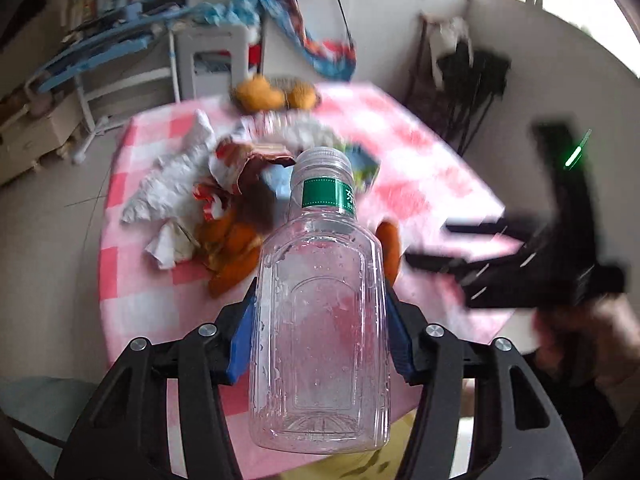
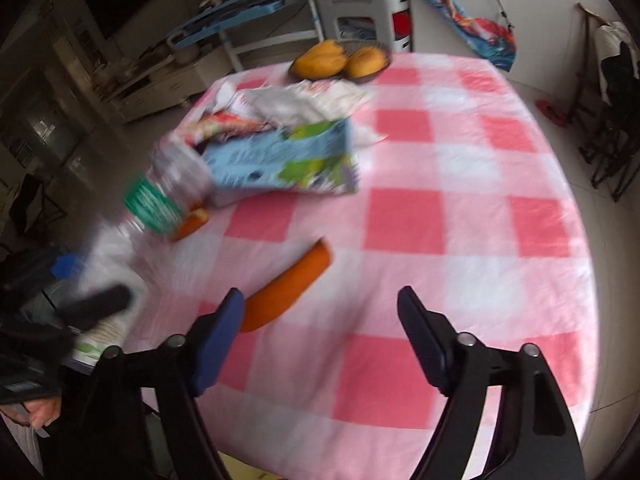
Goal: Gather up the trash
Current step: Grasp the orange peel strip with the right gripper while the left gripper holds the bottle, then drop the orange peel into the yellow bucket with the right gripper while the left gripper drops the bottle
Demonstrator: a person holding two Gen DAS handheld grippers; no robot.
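My left gripper (image 1: 320,304) is shut on a clear empty plastic bottle (image 1: 320,320) with a green label, held above the near edge of the table; the bottle also shows blurred in the right wrist view (image 2: 160,196). Beyond it lies a trash pile: crumpled white paper (image 1: 168,184), torn red wrappers (image 1: 236,168) and orange peels (image 1: 232,252). My right gripper (image 2: 320,300) is open and empty above the tablecloth, beside an orange peel (image 2: 288,288). It shows blurred at the right in the left wrist view (image 1: 440,248). A blue carton (image 2: 284,160) lies flat near the pile.
The round table has a pink and white checked cloth (image 2: 460,200). A dish with yellow fruit (image 2: 340,62) stands at the far edge. A white stool (image 2: 360,16) and shelves stand behind; a dark rack (image 2: 612,120) stands at the right.
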